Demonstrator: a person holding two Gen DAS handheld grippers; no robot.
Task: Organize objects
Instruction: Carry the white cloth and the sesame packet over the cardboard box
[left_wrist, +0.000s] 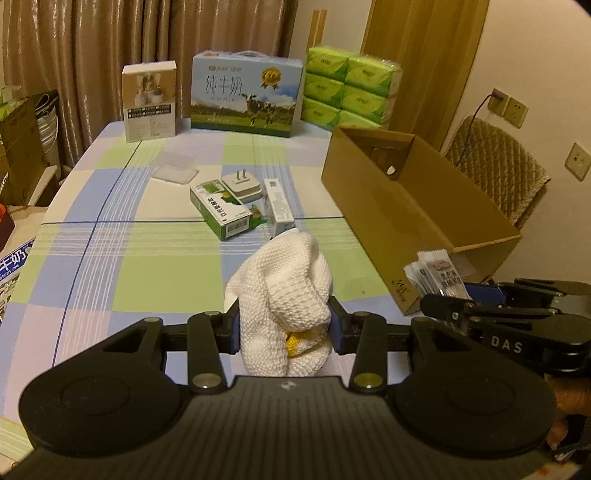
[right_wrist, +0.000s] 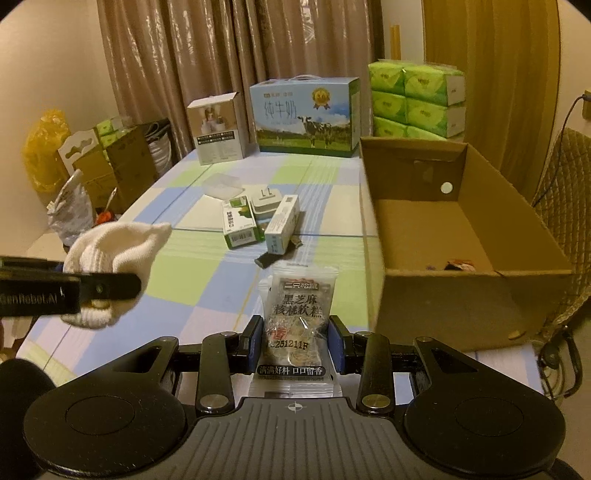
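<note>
- Left tool pinches a white knit glove above the bench: soft, light, squashes; grip the bunched middle
- Right tool pinches a snack packet beside the cardboard box: slick, crinkly film

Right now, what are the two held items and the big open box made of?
White bundle in the left tongs: knitted cotton-like fabric, matte, ribbed weave visible; looks like a glove.
Snack packet in the right tongs: thin plastic film, glossy and partly clear, contents show through.
Open box: plain brown cardboard, matte, with folded flaps and raw cut edges.
</note>
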